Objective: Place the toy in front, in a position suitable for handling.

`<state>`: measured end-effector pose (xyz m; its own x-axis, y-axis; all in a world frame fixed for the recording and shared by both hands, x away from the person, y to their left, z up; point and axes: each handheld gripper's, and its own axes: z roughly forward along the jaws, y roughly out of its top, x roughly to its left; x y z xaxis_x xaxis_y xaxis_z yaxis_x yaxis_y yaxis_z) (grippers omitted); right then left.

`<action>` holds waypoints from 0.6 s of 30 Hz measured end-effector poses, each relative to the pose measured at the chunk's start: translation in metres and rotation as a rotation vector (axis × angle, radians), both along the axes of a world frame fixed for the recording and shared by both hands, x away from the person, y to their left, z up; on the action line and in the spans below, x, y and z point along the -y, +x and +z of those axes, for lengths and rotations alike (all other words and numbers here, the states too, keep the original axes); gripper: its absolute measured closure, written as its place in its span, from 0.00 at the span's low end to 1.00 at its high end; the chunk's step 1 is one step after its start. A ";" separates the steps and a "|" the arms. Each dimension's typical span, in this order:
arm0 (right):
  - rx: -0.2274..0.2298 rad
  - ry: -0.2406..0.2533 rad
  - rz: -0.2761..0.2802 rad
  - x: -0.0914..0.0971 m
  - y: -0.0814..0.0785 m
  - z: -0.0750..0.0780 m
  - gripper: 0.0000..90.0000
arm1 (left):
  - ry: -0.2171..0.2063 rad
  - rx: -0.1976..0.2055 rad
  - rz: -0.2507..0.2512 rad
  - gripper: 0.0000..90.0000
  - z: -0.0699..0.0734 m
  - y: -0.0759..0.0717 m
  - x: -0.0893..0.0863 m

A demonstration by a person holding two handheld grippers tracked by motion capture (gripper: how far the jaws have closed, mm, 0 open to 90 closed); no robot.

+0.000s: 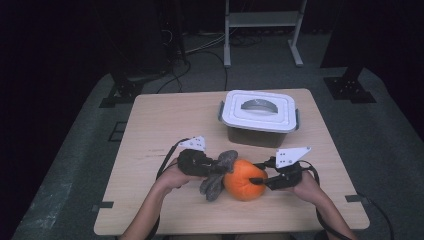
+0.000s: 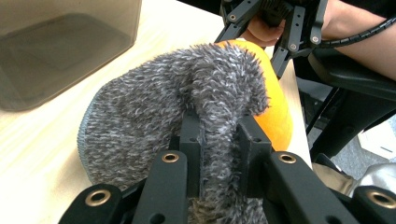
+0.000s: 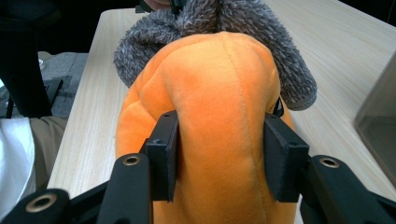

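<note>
Left gripper (image 1: 212, 169): fingers pinched on grey fuzzy cloth (image 2: 154, 112). Right gripper (image 1: 260, 181): fingers clamped on orange plush (image 3: 219, 116). Cloth touches the plush at its 9 o'clock; both low-centre on the worktop (image 1: 165, 120). Lidded container (image 1: 260, 117) at 12 o'clock, near.

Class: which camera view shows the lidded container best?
The high view: the whole lidded container, white lid and handle recess, stands behind the plush toy. The left gripper view shows one translucent wall; the right gripper view a corner at its right edge.
</note>
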<state>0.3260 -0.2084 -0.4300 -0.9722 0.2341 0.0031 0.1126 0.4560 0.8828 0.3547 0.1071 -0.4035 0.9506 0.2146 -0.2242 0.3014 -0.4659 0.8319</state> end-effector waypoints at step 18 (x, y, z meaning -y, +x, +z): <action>-0.001 -0.008 -0.010 0.008 0.000 0.001 0.56 | -0.030 0.030 -0.073 0.84 0.016 -0.003 0.036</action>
